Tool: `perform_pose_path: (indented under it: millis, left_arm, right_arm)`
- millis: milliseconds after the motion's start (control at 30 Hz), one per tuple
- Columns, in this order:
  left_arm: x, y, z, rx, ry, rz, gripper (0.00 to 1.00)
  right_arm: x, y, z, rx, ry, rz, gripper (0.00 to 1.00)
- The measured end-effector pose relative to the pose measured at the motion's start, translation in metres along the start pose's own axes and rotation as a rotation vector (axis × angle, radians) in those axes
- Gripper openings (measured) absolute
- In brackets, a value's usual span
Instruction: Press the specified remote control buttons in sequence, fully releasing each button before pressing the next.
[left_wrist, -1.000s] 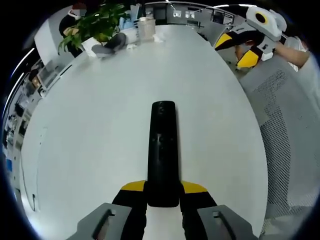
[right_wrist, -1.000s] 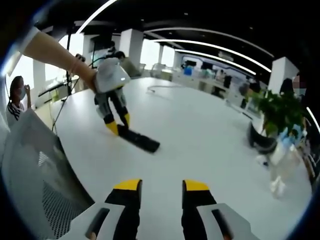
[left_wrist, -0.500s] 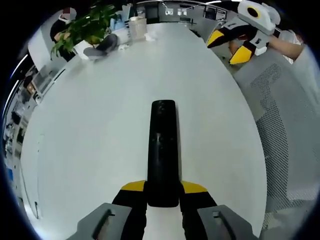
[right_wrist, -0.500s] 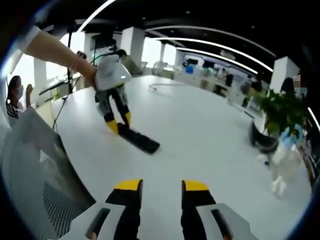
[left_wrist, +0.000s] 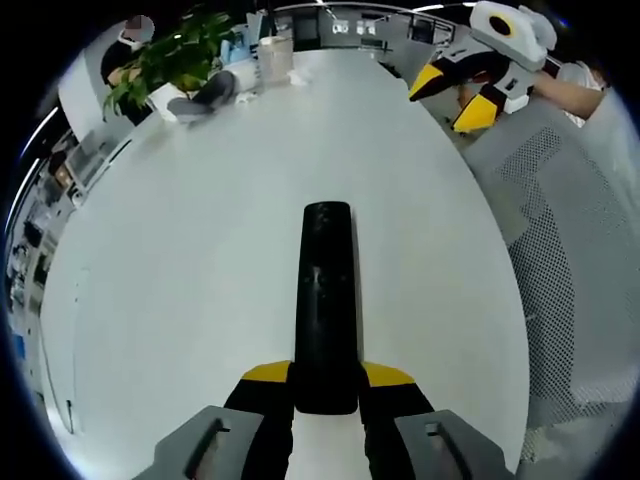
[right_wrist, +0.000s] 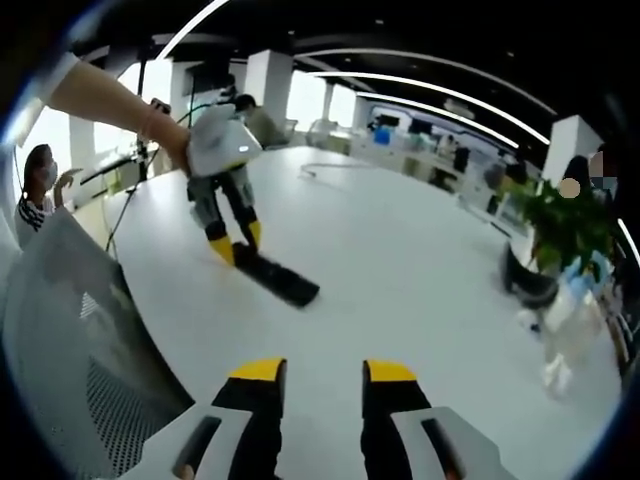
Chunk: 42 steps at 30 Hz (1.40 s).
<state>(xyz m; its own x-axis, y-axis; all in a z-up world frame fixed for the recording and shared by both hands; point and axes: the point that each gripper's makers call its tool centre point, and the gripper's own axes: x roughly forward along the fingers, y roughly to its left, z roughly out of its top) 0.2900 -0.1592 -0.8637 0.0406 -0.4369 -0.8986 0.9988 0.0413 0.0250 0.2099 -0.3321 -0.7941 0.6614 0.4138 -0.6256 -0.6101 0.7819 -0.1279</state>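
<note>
A long black remote control (left_wrist: 325, 300) lies lengthwise on the white table (left_wrist: 180, 260), its near end held between the yellow-tipped jaws of my left gripper (left_wrist: 326, 374). In the right gripper view the same remote (right_wrist: 277, 279) rests on the table with the left gripper (right_wrist: 235, 250) clamped on its end, a hand holding that gripper. My right gripper (right_wrist: 317, 372) hovers over the table's near edge, jaws apart and holding nothing. It also appears at the top right of the left gripper view as the right gripper (left_wrist: 455, 95), well away from the remote.
A potted plant (left_wrist: 175, 55), a dark grey object (left_wrist: 205, 92) and a clear container (left_wrist: 275, 58) stand at the table's far end. A white mesh chair back (left_wrist: 570, 260) sits by the table's right edge. Other people and desks are in the background.
The remote and left gripper keep their position. The right gripper has shifted slightly, drifting a little lower and to the left in the left gripper view.
</note>
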Motion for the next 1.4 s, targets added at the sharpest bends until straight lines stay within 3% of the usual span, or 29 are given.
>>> perform_pose_path:
  millis: [1400]
  left_arm:
    - [0.001, -0.031, 0.003, 0.017, -0.01, -0.012, 0.24]
  right_arm:
    - [0.001, 0.005, -0.001, -0.015, 0.005, 0.028, 0.26]
